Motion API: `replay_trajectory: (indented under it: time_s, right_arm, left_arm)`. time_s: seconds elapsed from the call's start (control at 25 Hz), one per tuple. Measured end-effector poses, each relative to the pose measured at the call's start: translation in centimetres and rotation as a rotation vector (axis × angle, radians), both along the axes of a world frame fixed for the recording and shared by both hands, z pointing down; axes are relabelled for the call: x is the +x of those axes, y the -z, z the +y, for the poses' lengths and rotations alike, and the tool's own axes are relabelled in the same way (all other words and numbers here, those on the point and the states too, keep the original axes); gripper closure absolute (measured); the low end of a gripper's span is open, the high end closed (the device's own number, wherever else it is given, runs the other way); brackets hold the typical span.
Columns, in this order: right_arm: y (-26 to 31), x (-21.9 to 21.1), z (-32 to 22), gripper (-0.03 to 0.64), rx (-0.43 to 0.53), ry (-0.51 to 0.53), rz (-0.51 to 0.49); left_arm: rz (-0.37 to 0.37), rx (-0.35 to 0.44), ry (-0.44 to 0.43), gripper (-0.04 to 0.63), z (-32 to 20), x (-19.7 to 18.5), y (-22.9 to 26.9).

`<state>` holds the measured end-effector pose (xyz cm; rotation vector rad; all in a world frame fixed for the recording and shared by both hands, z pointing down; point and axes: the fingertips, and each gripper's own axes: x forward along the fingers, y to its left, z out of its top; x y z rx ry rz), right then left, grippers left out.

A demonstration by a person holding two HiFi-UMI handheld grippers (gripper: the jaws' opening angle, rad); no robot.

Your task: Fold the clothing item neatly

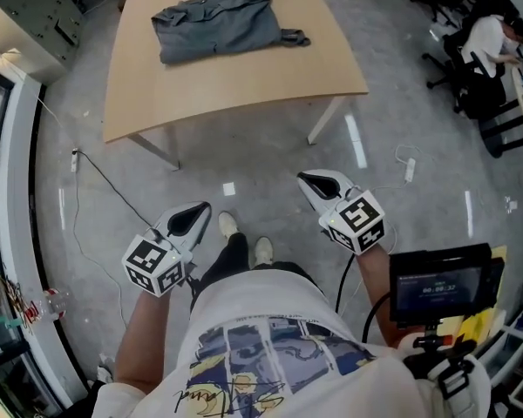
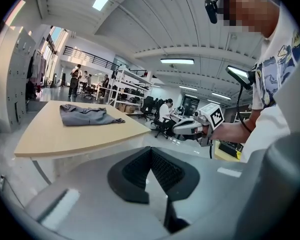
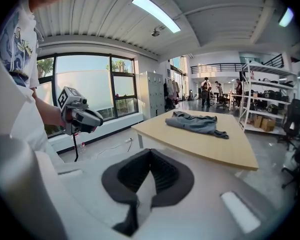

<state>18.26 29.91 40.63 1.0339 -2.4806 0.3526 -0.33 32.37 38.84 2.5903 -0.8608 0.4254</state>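
Nearest me, well short of the worktop [image 1: 235, 81], I hold both grippers at waist height over the floor. The left gripper [image 1: 190, 219] has its jaws pressed together with nothing between them. The right gripper [image 1: 318, 184] is the same, closed and empty. Both point toward the worktop's near edge.

Farther on, on the worktop's far half and toward its left, lies the grey clothing item [image 1: 216, 24]. It is gathered into a rough flat rectangle, with one dark end [image 1: 294, 37] trailing off its right side.

I judge this fits either a fold already made, with me stood back, or a loose bundle waiting to be laid out. Either way, neatness hangs on that stray end lying flush and the edges square.
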Motion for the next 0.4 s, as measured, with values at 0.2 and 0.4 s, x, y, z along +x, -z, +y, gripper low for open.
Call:
replay_trajectory:
  time_s: [0.2,0.4]
  right_arm:
    - [0.7,0.1,1.6,0.614,0.008,-0.014,0.001]
    - [1.0,0.7,2.7,0.614,0.018,-0.009,0.008]
  left_arm:
    - [0.0,0.003,-0.032,0.589,1.1,0.8,0.5]
    - [0.005,0.01,-0.028,0.589,2.0,1.4,0.8]
